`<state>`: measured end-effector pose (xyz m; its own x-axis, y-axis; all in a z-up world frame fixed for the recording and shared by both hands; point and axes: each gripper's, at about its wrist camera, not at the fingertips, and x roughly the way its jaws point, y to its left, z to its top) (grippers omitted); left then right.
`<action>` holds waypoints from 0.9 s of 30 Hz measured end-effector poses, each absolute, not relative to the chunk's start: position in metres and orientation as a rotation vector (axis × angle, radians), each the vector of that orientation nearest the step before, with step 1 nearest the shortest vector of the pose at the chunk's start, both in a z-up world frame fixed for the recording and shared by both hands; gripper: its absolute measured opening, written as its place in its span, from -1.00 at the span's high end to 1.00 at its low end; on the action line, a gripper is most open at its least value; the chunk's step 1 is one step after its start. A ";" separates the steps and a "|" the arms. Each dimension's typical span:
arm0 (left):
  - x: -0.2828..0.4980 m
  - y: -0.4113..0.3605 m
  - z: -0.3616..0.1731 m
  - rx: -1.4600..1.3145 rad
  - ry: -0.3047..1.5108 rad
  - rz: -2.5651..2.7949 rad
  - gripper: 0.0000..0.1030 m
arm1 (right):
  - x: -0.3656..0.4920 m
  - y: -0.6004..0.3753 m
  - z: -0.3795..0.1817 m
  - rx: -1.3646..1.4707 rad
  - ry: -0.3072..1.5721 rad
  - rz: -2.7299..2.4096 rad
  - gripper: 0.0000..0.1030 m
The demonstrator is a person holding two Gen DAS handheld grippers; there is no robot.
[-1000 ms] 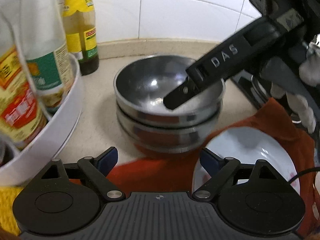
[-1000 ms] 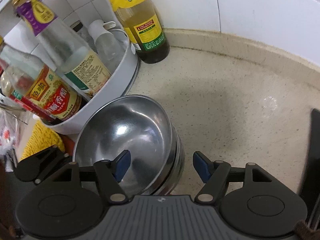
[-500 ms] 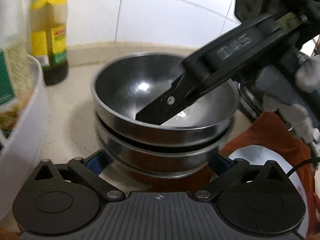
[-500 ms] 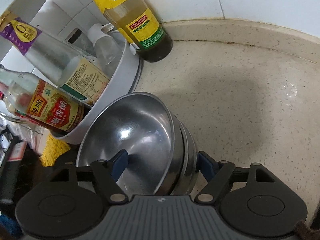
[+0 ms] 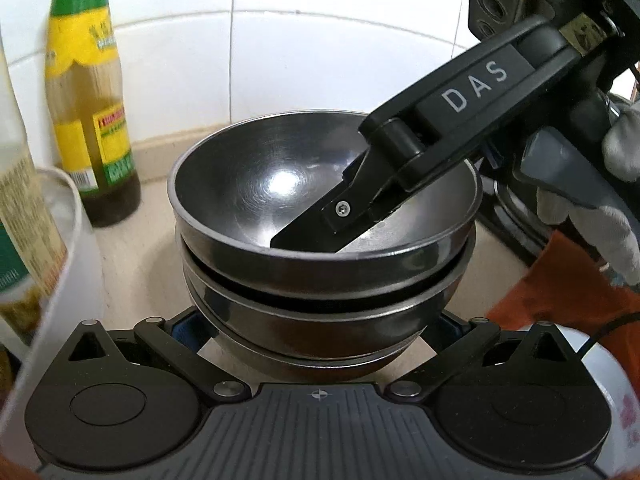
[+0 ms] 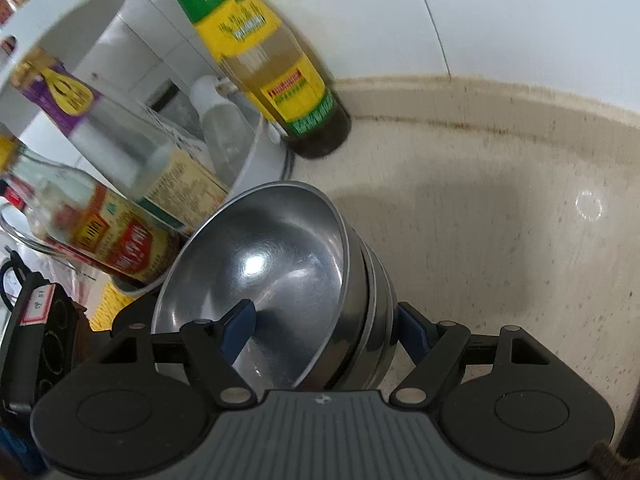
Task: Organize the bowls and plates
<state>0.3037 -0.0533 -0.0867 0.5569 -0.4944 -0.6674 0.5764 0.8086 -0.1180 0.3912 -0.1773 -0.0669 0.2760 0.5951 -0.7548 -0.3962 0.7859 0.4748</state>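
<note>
From the left wrist camera we look low and level, very near the stack of steel bowls (image 5: 320, 248), facing the tiled wall (image 5: 320, 60). From the right wrist camera we look steeply down on the same stack, also near; both views share the green-capped bottle (image 6: 276, 68).

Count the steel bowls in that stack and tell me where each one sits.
3, nested on the counter: top bowl with a right gripper finger inside it, middle bowl under it, bottom bowl between the left gripper's fingers. More could hide underneath.
</note>
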 end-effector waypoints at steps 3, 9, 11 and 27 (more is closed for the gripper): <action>0.299 -0.057 -0.068 0.137 0.719 -0.616 -1.00 | 0.386 -0.180 -0.048 0.208 1.060 0.687 -0.39; 0.279 -0.065 -0.024 0.166 0.653 -0.576 -1.00 | 0.364 -0.185 0.001 0.165 0.971 0.716 -0.39; 0.269 -0.067 -0.010 0.165 0.636 -0.565 -1.00 | 0.356 -0.187 0.016 0.155 0.946 0.722 -0.39; 0.183 -0.078 0.055 0.154 0.563 -0.561 -1.00 | 0.256 -0.203 0.096 0.092 0.845 0.711 -0.39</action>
<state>0.1826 -0.0776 0.0551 0.7013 -0.4605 -0.5442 0.5426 0.8399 -0.0114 0.2564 -0.2028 0.0964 0.4504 0.6090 -0.6529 -0.5388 0.7685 0.3452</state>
